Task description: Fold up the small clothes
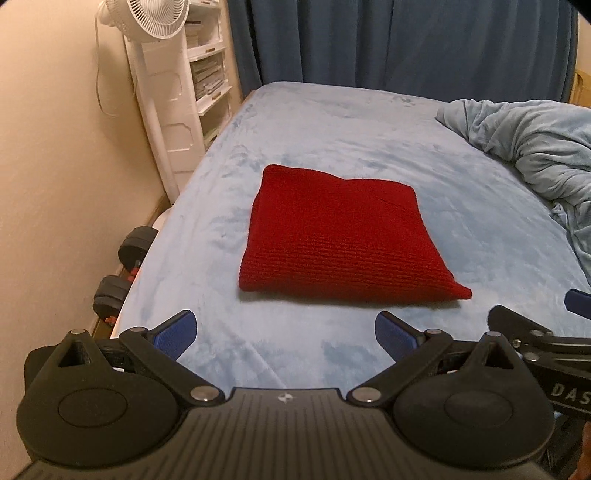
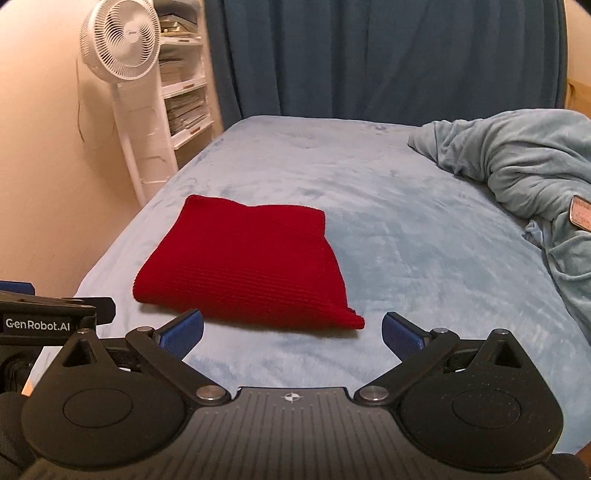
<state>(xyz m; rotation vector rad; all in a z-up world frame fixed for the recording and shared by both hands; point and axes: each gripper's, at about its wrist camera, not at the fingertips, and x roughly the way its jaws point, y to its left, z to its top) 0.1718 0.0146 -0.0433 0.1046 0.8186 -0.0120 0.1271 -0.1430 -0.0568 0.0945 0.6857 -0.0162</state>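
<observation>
Cut off: the fan (image 1: 157,16) lost its top in the left view; the dumbbells (image 1: 122,266) sat half behind the bed (image 1: 332,122) edge.
Left claw (image 1: 284,332): spread wide, empty, angled down short of the sweater.
Right claw (image 2: 291,332): fully spread, empty.
Red sweater (image 1: 340,236): folded flat mid-bed.
Right view only: whole fan, a label on the blanket (image 2: 517,166).

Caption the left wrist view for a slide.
Open left gripper hovers before a folded red knit lying on the blue bed.
</observation>
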